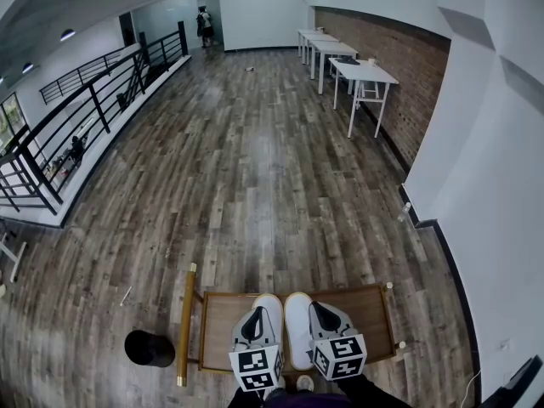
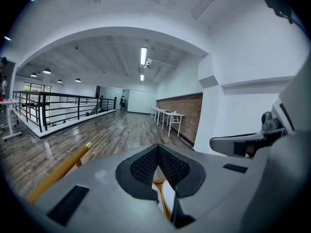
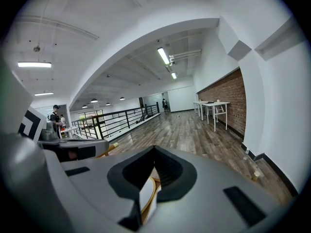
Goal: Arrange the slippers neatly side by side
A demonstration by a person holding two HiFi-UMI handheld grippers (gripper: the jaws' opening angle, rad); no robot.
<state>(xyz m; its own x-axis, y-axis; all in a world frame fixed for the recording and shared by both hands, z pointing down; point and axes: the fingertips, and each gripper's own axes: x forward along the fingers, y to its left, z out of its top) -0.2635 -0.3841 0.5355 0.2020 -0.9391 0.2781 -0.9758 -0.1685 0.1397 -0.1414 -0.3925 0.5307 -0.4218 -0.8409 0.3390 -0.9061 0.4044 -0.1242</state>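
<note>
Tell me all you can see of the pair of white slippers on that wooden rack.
Two plain white slippers lie flat, side by side, rounded toes at the far end, on the brown wooden rack with a yellow frame. They look smooth. The left gripper and right gripper hide their heel ends; whether they touch is unclear.

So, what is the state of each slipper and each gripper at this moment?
Left slipper: lying flat on the wooden rack.
Right slipper: lying flat, side by side with the left slipper.
Left gripper: fingers together, holding nothing.
Right gripper: fingers together, holding nothing.
</note>
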